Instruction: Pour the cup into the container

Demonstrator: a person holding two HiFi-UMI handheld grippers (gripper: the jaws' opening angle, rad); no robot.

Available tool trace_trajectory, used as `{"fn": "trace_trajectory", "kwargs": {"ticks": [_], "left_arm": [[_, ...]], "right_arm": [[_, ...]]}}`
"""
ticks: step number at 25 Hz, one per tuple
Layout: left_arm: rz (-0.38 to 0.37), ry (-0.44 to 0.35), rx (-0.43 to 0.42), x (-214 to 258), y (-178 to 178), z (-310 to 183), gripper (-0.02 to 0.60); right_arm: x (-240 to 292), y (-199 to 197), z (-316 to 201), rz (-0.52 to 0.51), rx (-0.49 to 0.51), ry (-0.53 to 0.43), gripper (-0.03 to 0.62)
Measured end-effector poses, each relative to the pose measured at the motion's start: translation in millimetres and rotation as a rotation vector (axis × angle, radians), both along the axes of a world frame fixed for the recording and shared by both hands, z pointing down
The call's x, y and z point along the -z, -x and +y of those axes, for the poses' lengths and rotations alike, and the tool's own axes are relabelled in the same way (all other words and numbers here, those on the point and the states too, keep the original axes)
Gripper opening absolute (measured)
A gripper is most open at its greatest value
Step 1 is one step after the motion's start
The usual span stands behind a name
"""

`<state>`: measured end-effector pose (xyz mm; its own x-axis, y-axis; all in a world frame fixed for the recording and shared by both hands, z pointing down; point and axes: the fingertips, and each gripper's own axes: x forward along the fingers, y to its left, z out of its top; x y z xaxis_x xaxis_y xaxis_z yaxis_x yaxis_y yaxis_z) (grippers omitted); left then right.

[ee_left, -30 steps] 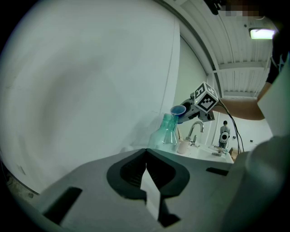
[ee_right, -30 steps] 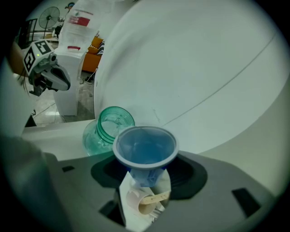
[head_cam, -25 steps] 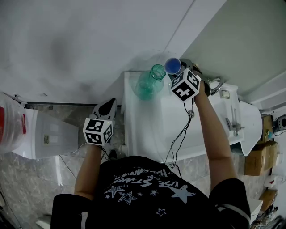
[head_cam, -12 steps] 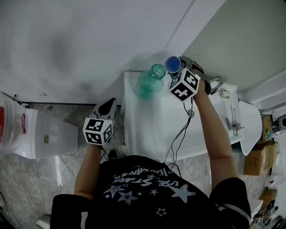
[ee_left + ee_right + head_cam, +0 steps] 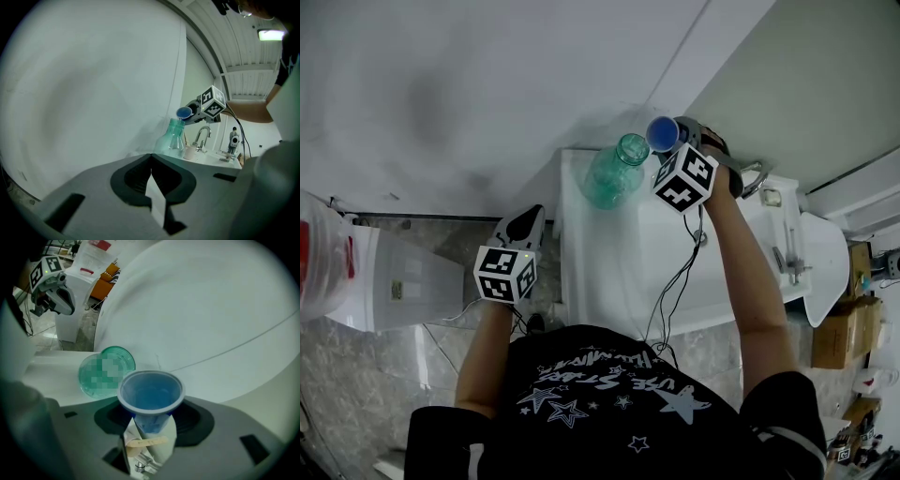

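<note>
White wall point(image 5: 487, 84) backs the scene, with marbled floor point(image 5: 356, 375) below it at the left of the head view. A white cabinet point(image 5: 394, 281) stands on that floor at far left.

Left claw point(image 5: 523, 223) is held level over the floor, just off the left edge of the table point(image 5: 609, 272) and apart from it. Its marker cube point(image 5: 504, 274) faces the head camera. In the left gripper view the jaws of this claw point(image 5: 151, 155) meet at their tips, with nothing between them.

On the white table, the container, a green translucent bottle point(image 5: 614, 173), stands at the far left corner, close to the wall. Its open mouth faces up. The left gripper view shows the bottle point(image 5: 172, 136) upright, and the right gripper view shows it point(image 5: 105, 371) from above, partly under a mosaic patch.

A blue cup point(image 5: 662, 134) hangs just right of the bottle mouth and slightly above it, tipped onto its side with its rim turned toward the bottle. Contact between cup and bottle cannot be determined.

Right claw point(image 5: 673, 142) holds the cup. In the right gripper view the jaws of this claw point(image 5: 150, 425) are partly closed and press on the lower body of the cup point(image 5: 150, 392). Its marker cube point(image 5: 685, 178) sits behind the cup.

A faucet point(image 5: 752, 173) stands further right on the table.
</note>
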<state>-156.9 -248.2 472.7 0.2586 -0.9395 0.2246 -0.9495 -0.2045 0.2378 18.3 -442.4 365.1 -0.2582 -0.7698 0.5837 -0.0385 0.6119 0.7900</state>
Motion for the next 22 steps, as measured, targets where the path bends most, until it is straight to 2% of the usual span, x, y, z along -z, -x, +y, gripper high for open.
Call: {"fn": "trace_trajectory", "kwargs": {"ticks": [9, 15, 19, 22], "left_arm": [[0.000, 0.000, 0.001, 1.9, 0.7, 1.4, 0.012], [0.001, -0.002, 0.006, 2.4, 3.0, 2.2, 0.012], [-0.002, -0.006, 0.005, 4.9, 2.6, 3.6, 0.012], [-0.006, -0.005, 0.005, 5.9, 2.2, 4.7, 0.012]], "right_arm": [[-4.4, -2.7, 4.0, -0.071, -0.029, 0.053, 0.252], [0.9, 0.6, 7.4, -0.154, -0.046, 0.106, 0.252], [8.3, 1.7, 10.2, -0.232, -0.059, 0.129, 0.252], [11.4, -0.3, 12.8, -0.341, -0.086, 0.173, 0.252]]}}
